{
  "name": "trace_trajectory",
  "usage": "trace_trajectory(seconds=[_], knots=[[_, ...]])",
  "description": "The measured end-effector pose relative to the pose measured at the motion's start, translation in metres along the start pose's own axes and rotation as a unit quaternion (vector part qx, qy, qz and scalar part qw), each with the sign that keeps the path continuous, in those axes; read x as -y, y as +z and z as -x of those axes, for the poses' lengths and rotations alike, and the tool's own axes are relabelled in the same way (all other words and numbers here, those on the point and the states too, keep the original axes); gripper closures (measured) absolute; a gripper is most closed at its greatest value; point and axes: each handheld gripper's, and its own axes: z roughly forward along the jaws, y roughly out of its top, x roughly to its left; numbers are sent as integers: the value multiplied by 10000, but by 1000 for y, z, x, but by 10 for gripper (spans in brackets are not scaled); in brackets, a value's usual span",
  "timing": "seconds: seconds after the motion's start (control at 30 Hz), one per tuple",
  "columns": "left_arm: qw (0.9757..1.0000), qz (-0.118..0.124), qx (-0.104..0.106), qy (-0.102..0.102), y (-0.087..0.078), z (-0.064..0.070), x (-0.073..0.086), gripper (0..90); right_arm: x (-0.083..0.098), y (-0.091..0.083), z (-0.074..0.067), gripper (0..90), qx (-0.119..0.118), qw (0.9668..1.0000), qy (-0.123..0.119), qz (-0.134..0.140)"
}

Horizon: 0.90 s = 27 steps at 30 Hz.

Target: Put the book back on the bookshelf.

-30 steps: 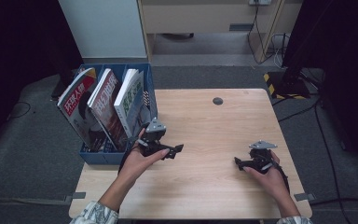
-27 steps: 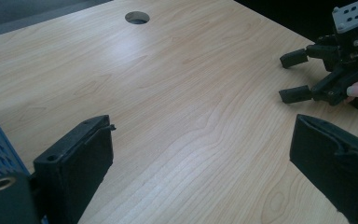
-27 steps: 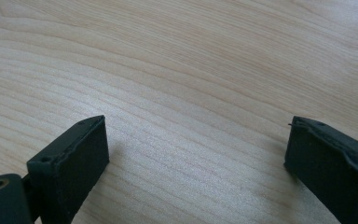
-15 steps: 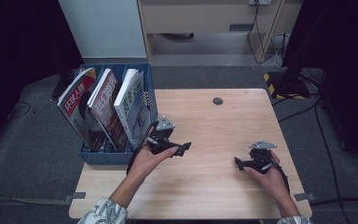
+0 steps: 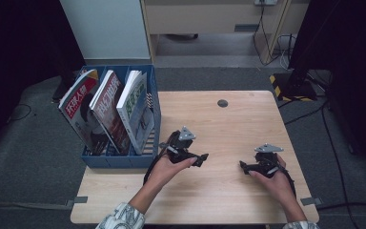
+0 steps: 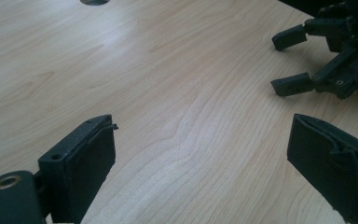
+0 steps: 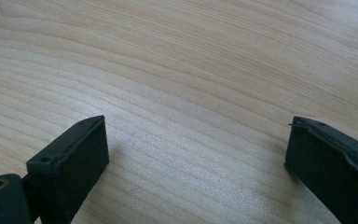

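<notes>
My left gripper (image 5: 201, 159) is held just above the wooden table (image 5: 228, 124), right of the blue file box (image 5: 155, 102), with its jaws pointing right. In the left gripper view its jaws (image 6: 200, 154) stand wide open with only bare wood between them. My right gripper (image 5: 244, 166) rests low near the table's front right, jaws pointing left toward the other one. It is open too (image 7: 198, 149), nothing between its pads. The left gripper view also shows the right gripper (image 6: 289, 63) facing it at the upper right.
The blue file box holds three upright magazines (image 5: 107, 112) and hangs partly over the table's left edge. A dark round cable hole (image 5: 222, 103) sits near the table's far edge. Cables (image 5: 314, 112) trail on the grey floor to the right.
My left gripper has moved to the right, away from the file box and toward the table's middle. The right gripper has stayed where it was.
</notes>
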Motion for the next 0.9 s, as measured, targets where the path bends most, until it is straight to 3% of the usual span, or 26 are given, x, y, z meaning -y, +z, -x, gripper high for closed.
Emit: trace_trajectory(seconds=[0.2,0.4,0.9], knots=[[9998,-189,-18,31,16,1,6,75,0,0,0,62,-5,10000,-10,-1],[9984,-550,-62,91,38,1,20,75,0,0,0,62,-9,10000,5,-11],[9966,-772,-298,-51,61,-4,33,74,0,0,-1,53,20,10000,-1,-6]])
